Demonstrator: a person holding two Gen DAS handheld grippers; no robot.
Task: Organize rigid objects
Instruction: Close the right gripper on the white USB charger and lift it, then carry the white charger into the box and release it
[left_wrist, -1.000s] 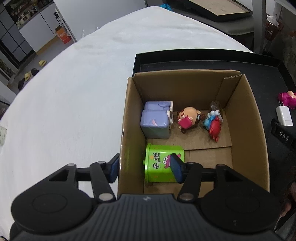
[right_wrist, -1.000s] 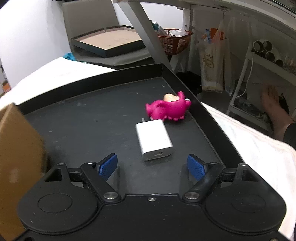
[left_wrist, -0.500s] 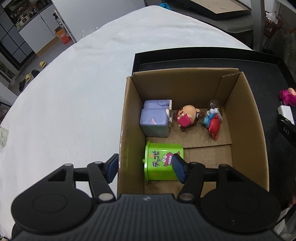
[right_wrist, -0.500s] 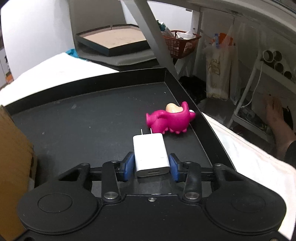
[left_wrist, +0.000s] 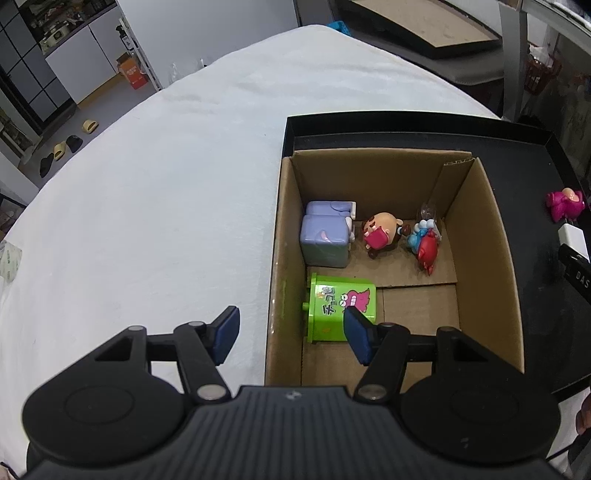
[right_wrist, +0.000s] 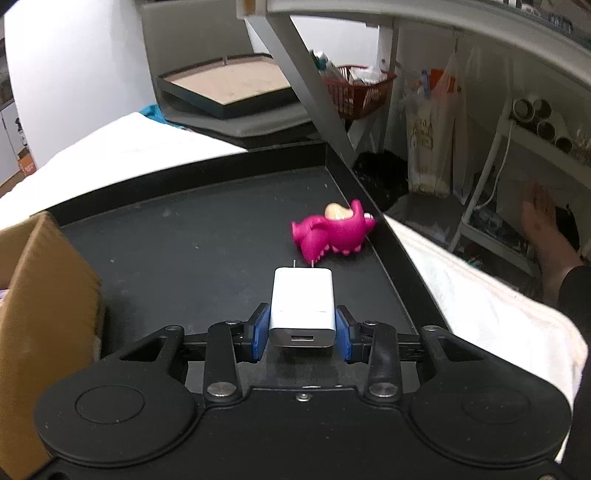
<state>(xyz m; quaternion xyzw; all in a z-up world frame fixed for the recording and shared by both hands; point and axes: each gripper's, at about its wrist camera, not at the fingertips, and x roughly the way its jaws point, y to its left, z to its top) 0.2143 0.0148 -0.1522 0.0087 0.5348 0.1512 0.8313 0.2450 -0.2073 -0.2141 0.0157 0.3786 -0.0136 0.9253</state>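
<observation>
The right gripper (right_wrist: 301, 334) has its jaws closed on the sides of a white charger (right_wrist: 302, 304), which sits on the black tray (right_wrist: 192, 240) just in front of a pink dinosaur toy (right_wrist: 332, 230). The left gripper (left_wrist: 290, 330), jaws wide and holding nothing, hovers over the near-left wall of a cardboard box (left_wrist: 484, 236). The box holds a green toy bin (left_wrist: 341, 308), a lavender block (left_wrist: 325, 238) and two small figures.
</observation>
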